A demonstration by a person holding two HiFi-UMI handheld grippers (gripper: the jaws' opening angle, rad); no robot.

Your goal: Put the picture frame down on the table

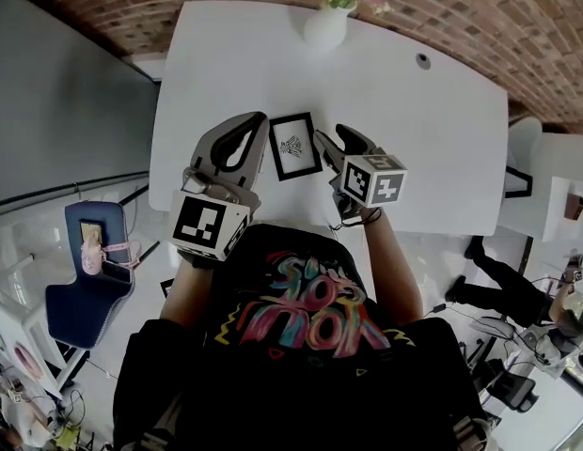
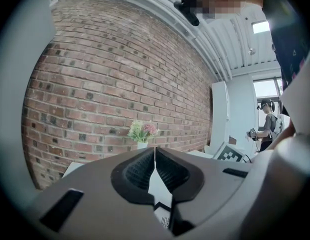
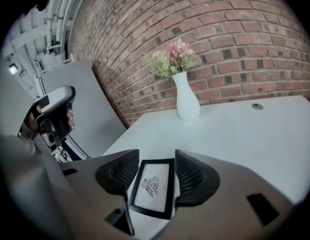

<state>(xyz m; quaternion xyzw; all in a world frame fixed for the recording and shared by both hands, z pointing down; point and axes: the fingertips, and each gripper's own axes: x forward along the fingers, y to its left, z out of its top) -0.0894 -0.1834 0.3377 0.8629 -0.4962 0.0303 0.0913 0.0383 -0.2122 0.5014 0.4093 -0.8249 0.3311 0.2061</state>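
Picture frame (image 1: 294, 146) flat on the white surface (image 1: 433, 139), between two hand-held grippers.
The frame lies face up near the surface's near edge. The right hand-held gripper (image 1: 327, 148) is just right of it, jaws spread wide, the frame (image 3: 152, 186) showing in the gap but not clamped. The left hand-held gripper (image 1: 258, 123), just left of it, has its jaws pressed together on nothing. A vase of flowers (image 1: 326, 22) stands at the far edge.

The left tongs (image 2: 155, 156) are pressed together on nothing; flowers (image 2: 142, 131) stand at twelve o'clock, before a brick wall (image 2: 120, 74).
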